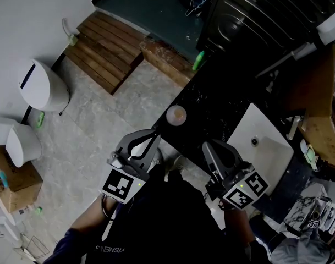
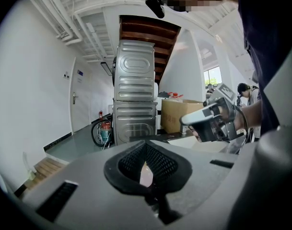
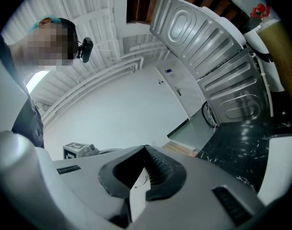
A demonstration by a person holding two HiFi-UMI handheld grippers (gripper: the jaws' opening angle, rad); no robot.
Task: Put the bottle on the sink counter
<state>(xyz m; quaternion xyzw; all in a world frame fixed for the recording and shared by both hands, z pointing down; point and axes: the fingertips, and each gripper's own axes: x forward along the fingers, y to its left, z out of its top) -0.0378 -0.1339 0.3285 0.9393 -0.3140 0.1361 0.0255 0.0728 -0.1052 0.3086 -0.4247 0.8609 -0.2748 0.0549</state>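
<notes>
A small pale round bottle [image 1: 176, 115], seen from above, stands on the black sink counter [image 1: 211, 100], free of both grippers. My left gripper [image 1: 155, 132] hovers just short of it, jaws shut with nothing held; in the left gripper view its tips [image 2: 146, 145] meet, and a pale pinkish patch shows through the slit below. My right gripper [image 1: 206, 146] is held over the counter's near edge beside the basin, its jaws [image 3: 146, 150] closed and empty. A green bottle [image 1: 198, 60] stands at the counter's far end.
A white basin [image 1: 266, 147] with a tap [image 1: 294, 126] is set in the counter to the right. Stacked steel machines [image 2: 134, 99] rise beyond the counter. Wooden steps [image 1: 104, 48], white bins [image 1: 43, 86] and a cardboard box [image 1: 13, 183] are on the floor at left.
</notes>
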